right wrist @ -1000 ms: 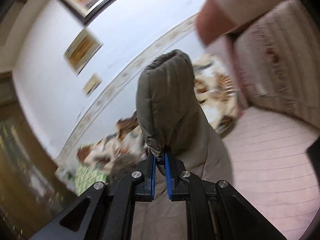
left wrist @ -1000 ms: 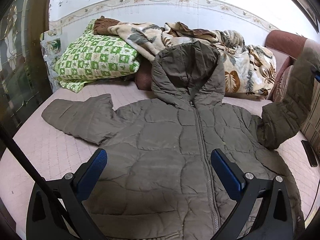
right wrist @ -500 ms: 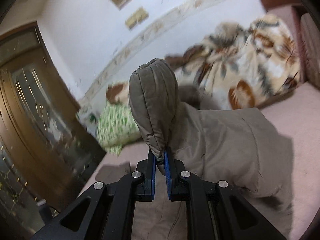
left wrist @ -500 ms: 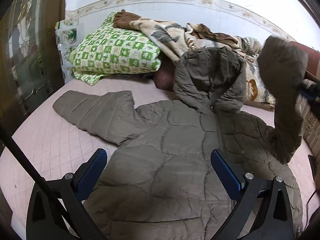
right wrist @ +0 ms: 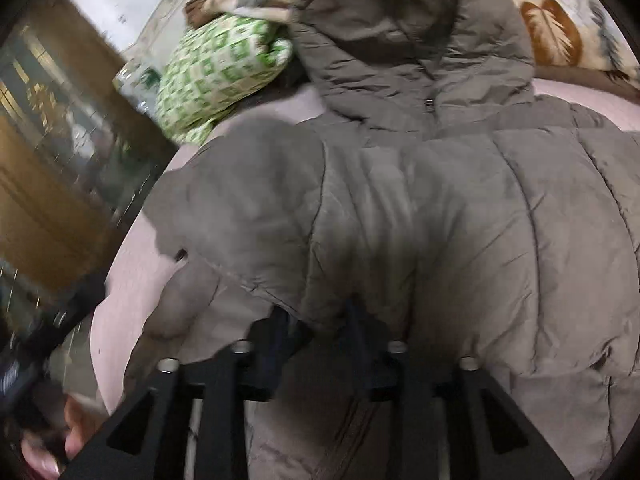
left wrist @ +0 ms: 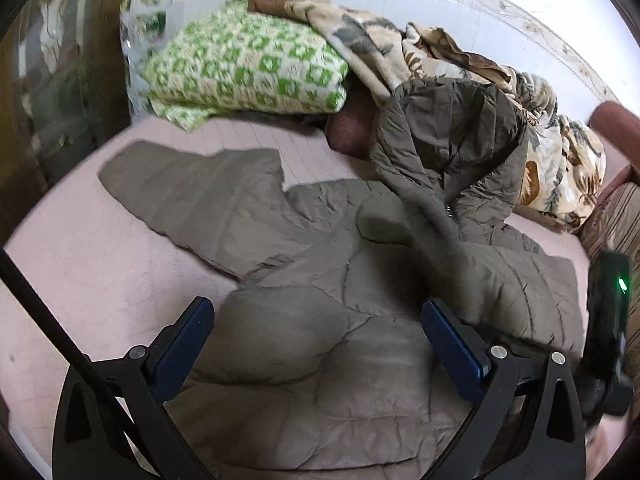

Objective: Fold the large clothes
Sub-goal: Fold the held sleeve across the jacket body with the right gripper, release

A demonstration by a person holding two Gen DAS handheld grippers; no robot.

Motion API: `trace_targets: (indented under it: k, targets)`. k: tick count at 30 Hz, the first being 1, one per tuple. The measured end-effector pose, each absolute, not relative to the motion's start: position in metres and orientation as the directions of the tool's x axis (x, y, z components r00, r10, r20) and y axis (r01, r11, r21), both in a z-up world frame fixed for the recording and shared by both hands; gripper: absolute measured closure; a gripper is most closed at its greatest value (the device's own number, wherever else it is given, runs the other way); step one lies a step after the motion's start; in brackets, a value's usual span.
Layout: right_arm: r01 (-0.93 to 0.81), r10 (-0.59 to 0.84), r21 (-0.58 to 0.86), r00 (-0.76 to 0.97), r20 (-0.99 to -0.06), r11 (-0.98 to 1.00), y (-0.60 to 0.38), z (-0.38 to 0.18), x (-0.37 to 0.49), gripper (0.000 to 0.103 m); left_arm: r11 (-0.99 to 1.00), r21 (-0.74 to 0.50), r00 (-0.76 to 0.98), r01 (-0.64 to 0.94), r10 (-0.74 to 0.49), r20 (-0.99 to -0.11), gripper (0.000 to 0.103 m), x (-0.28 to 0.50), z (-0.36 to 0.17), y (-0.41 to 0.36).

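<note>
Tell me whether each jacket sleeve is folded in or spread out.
One sleeve is folded across the jacket front; the other sleeve lies spread out on the bed.

The left camera looks down over the jacket [left wrist: 320,320] from near its bottom edge. The right camera sits very close to the jacket's sleeve. Both see the green pillow [left wrist: 248,68].

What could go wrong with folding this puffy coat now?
The folded sleeve is thick and puffy, so it might spring back or slide off the jacket. The right gripper has cloth bunched between its fingers and could drag the sleeve as it pulls away. The other sleeve lies spread on the bed, so the fold is lopsided for now.
</note>
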State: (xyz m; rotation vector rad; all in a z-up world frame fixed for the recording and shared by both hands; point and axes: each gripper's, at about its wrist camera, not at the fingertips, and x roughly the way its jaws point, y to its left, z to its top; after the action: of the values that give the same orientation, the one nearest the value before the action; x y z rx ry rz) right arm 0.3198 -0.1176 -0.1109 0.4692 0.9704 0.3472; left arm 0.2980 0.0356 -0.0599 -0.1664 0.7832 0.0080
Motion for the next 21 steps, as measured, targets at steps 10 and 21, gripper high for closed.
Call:
trace_targets:
  k: [10,21]
  targets:
    - [0.195,0.333,0.656,0.736,-0.589,0.729,-0.248,-0.068,0.242,0.032,0.926,-0.364,0.527,-0.098,-0.262,-0.808,0.000,0.351,-0.110,0.040]
    - [0.519,0.234,0.746,0.732,-0.640,0.418,-0.360,-0.133,0.186,0.050,0.990,-0.114,0.537,-0.085,-0.051,-0.842,0.039,0.379,-0.130,0.000]
